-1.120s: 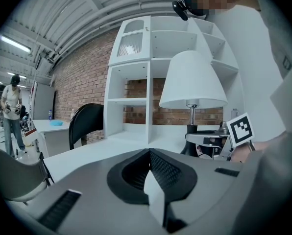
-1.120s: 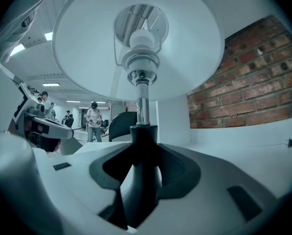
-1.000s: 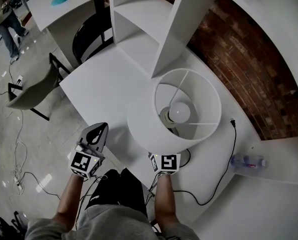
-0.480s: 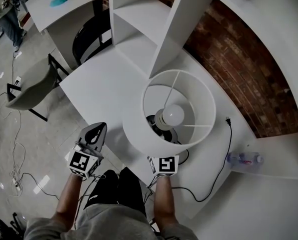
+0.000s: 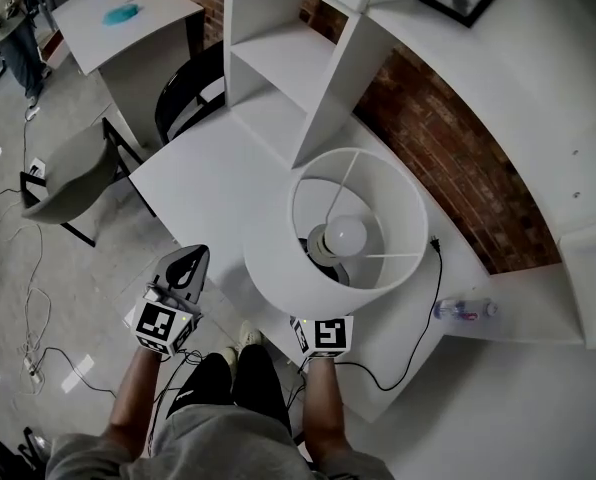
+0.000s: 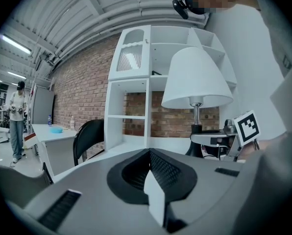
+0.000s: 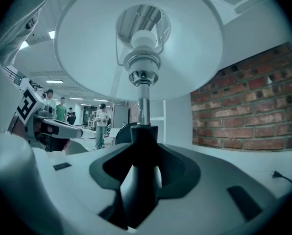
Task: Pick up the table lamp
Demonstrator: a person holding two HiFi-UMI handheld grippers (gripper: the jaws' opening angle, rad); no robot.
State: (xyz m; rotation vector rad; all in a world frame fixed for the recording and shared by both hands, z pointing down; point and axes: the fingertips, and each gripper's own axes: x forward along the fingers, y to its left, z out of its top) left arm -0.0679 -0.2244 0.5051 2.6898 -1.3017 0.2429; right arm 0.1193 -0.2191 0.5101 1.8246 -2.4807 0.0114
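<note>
- Table: white, smooth and flat, with bare room on its left half.
- Shelf unit: white and boxy, set against a rough brick wall. It crowds the lamp from behind.
- Table lamp: white tapered shade over a round bulb, with a chrome stem and a dark neck. It sits above the table's front edge.
- Right gripper: jaws clamped on the lamp's dark neck, under the shade.
- Left gripper: jaws together and empty, off the table's edge, left of the lamp.
- Cord: black, looping to the right.
- Bottle: clear plastic, lying on its side.
</note>
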